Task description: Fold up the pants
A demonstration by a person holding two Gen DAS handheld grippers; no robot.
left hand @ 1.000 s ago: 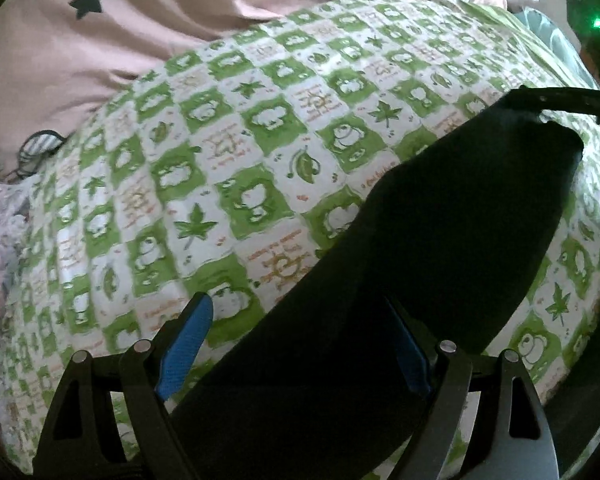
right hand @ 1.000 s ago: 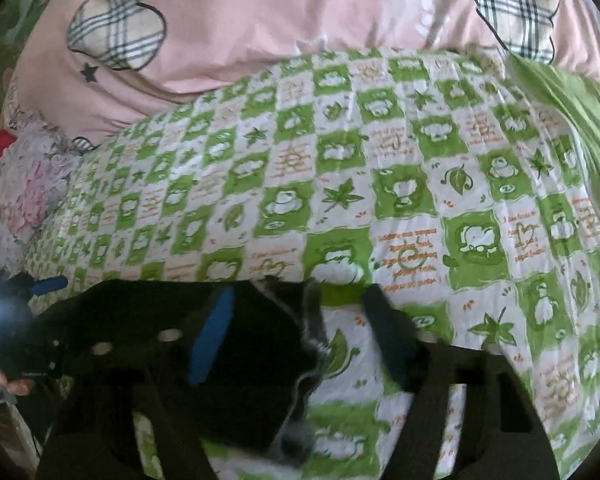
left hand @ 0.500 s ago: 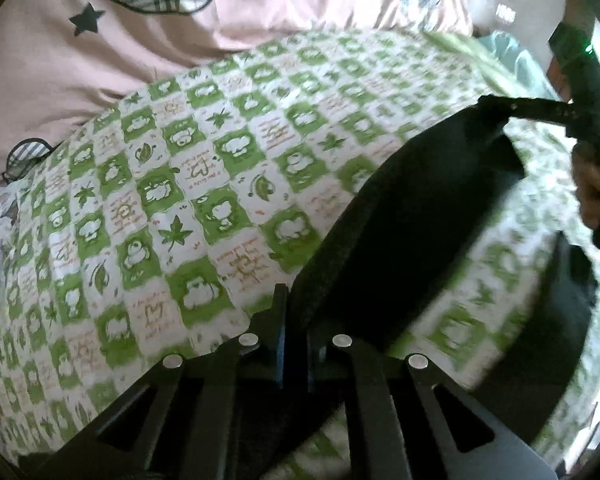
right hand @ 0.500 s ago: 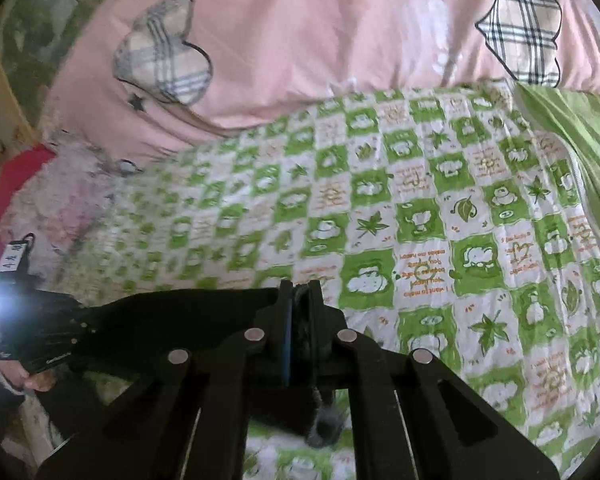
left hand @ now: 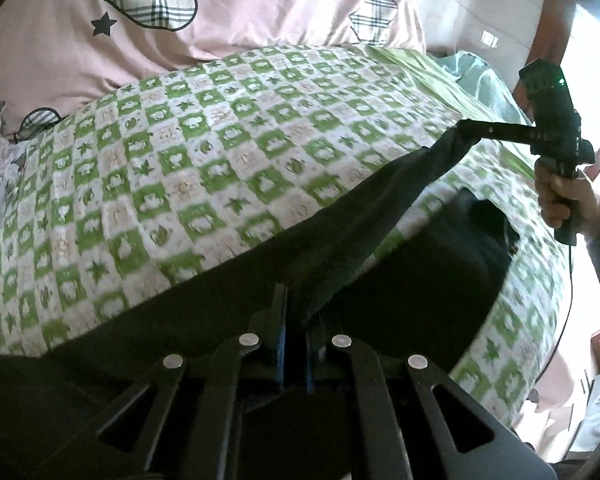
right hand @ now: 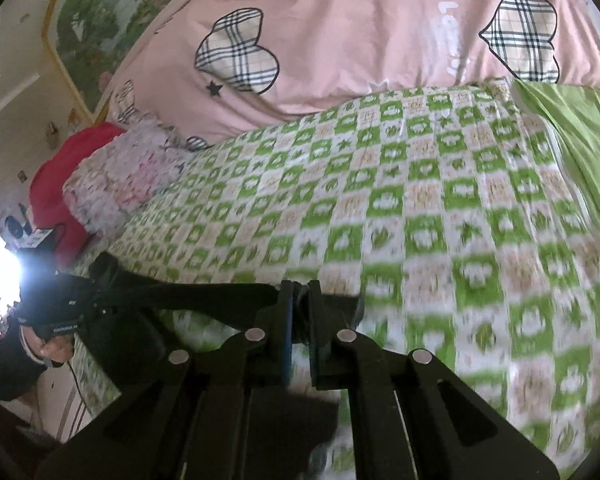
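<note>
Above the green-and-white checked bedspread [left hand: 228, 152], both grippers hold the black pants [left hand: 380, 208] lifted between them.

Writing is too blurred to read: faint white letters on the pink duvet [right hand: 380, 40], a small white label on the far tool body in the right wrist view. The left gripper [left hand: 294, 344] has its jaws pressed together on one end of the pants; the right gripper [left hand: 466, 130], held out level by a hand [left hand: 564, 200] gripping its handle, pinches the other end. The right wrist view shows the right gripper [right hand: 300, 320] clamped on dark cloth, stretched taut toward the left gripper [right hand: 108, 276]. Part of the pants hangs down onto the bedspread near its right edge. Checked cloth lies bare up to the duvet.
</note>
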